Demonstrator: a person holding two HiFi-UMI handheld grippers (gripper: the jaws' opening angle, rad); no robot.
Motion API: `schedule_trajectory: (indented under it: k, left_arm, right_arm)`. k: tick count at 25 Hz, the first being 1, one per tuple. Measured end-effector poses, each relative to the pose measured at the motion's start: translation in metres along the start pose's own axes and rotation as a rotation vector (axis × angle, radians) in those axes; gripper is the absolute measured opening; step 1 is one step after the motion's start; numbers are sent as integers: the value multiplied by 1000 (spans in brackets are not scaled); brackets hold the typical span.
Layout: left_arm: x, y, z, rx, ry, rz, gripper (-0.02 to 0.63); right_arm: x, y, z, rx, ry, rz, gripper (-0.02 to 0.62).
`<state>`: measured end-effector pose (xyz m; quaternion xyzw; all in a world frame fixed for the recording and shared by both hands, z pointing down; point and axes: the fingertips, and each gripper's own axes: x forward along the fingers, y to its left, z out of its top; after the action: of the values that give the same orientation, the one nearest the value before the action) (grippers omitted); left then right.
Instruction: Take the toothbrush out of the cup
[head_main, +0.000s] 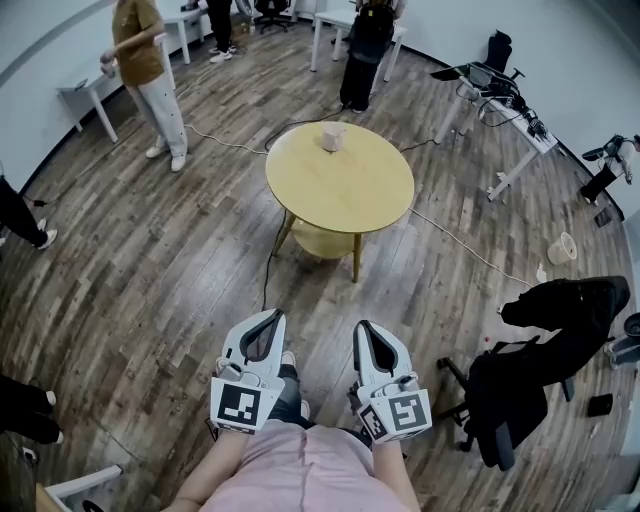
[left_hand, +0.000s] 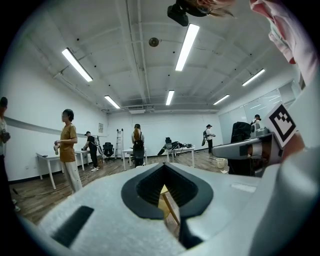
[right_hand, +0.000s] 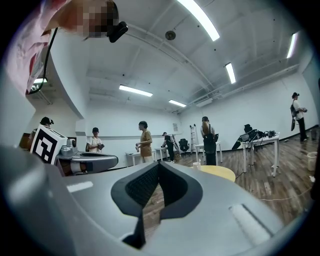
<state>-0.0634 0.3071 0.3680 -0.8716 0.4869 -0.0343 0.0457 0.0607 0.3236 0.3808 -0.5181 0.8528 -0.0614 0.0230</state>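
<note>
A small pale cup (head_main: 333, 136) stands near the far edge of a round yellow table (head_main: 345, 190), well ahead of me in the head view. It is too small to make out the toothbrush in it. My left gripper (head_main: 272, 316) and right gripper (head_main: 364, 327) are held side by side close to my body, pointing level at the table, both shut and empty. In the right gripper view the cup (right_hand: 197, 164) and the table top (right_hand: 220, 172) show just right of the shut jaws (right_hand: 158, 164). Through the left gripper (left_hand: 163, 166) only a slice of the table (left_hand: 162, 193) shows.
Wood floor lies between me and the table. A black chair draped with dark cloth (head_main: 545, 345) stands at my right. Cables (head_main: 455, 245) run across the floor by the table. A person in a mustard shirt (head_main: 140, 60) and another in black (head_main: 365, 45) stand beyond, among white desks (head_main: 500, 120).
</note>
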Motion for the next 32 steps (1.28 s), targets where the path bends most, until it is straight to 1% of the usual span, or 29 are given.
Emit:
schedule_trajectory:
  k: [4, 6, 8, 10, 16, 19, 20, 23, 27, 30, 32]
  left_arm:
    - [36, 32, 0, -4, -9, -10, -3]
    - [55, 44, 4, 18, -17, -31, -3]
    - [71, 54, 6, 45, -7, -57, -3]
    - [84, 61, 2, 33, 27, -71, -3]
    - [124, 76, -9, 21, 32, -84, -3]
    - [148, 83, -19, -20, 97, -63, -3]
    - [158, 88, -21, -25, 101, -50, -3]
    - [191, 107, -15, -20, 48, 0, -3]
    - [233, 124, -5, -18, 2, 49, -3]
    - [255, 127, -5, -34, -10, 84, -3]
    - [269, 125, -10, -33, -2, 80, -3]
  right_arm:
    - [45, -14, 6, -5, -1, -12, 8]
    - [67, -19, 12, -7, -7, -19, 8]
    - [85, -23, 18, -10, -16, -24, 8]
    - [99, -27, 20, -7, -18, -30, 8]
    - [132, -51, 11, 21, 12, -38, 8]
    - [152, -72, 14, 26, 25, -25, 8]
    - [160, -79, 15, 25, 30, -16, 8]
    - [188, -101, 18, 14, 41, 15, 9]
    - [219, -133, 25, 0, 39, 47, 8]
    - [234, -155, 26, -4, 42, 60, 8]
    - [243, -167, 26, -3, 45, 65, 8]
